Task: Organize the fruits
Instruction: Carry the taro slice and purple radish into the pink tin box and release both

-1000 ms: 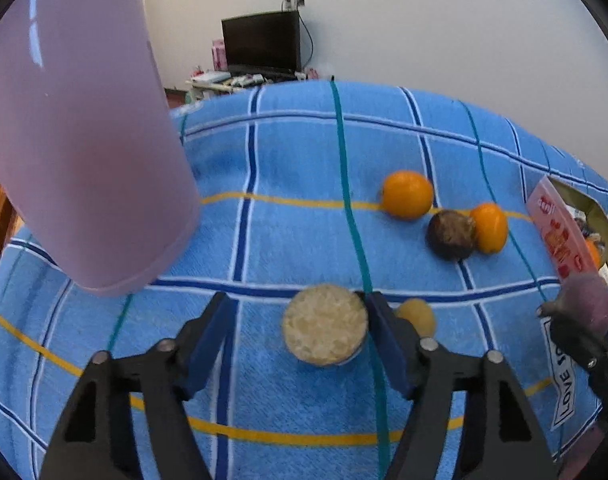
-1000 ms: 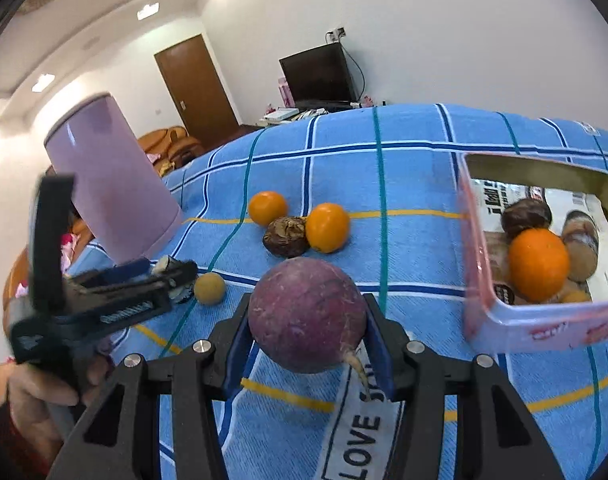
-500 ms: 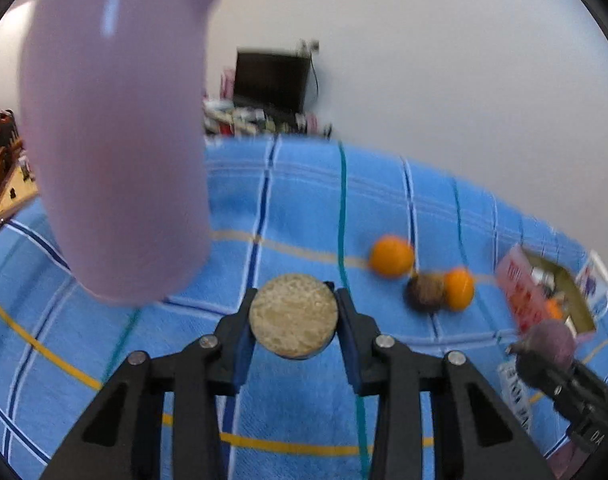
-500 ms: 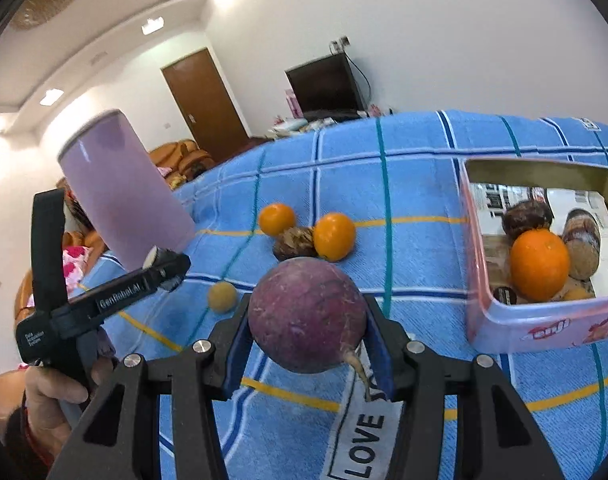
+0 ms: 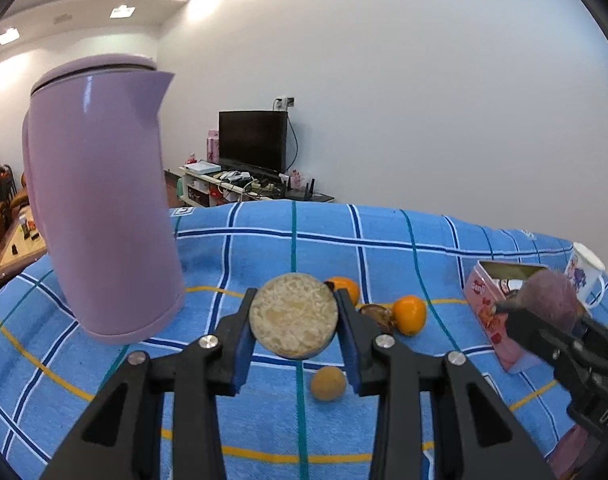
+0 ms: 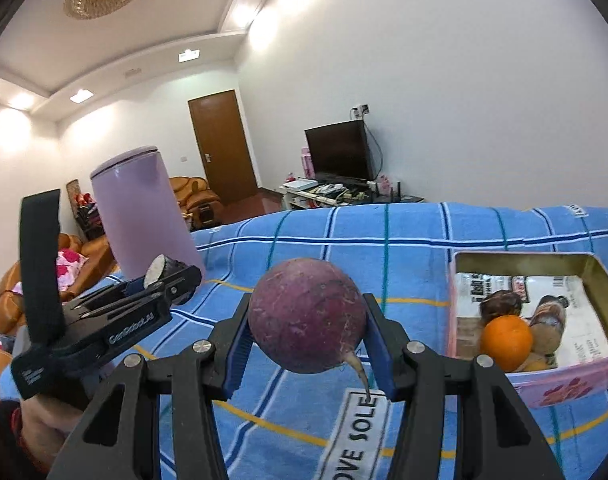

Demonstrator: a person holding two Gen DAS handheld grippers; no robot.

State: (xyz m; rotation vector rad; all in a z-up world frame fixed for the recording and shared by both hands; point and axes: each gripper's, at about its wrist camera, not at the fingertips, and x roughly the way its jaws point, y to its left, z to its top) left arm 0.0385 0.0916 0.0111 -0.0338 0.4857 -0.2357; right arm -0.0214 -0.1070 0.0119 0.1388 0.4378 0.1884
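While your left gripper (image 5: 294, 322) looks out over the blue checked cloth (image 5: 383, 248), its fingers are clamped on a pale round cut fruit (image 5: 294, 316), raised clear of the cloth; the jaws closed onto it within the last second. A small tan fruit (image 5: 328, 383) lies on the cloth at five o'clock from it, two oranges (image 5: 411, 314) and a dark fruit between them at three, the pink tin (image 5: 489, 320) farther right, the purple jug (image 5: 100, 208) at ten.

From the right wrist, your right gripper (image 6: 307, 324) holds a round purple fruit (image 6: 307, 316) between its pads, above the cloth. At three o'clock sits the tin (image 6: 559, 384), holding an orange (image 6: 505, 342) and brown fruits. At nine o'clock, your left gripper (image 6: 160, 276) holds its fruit.
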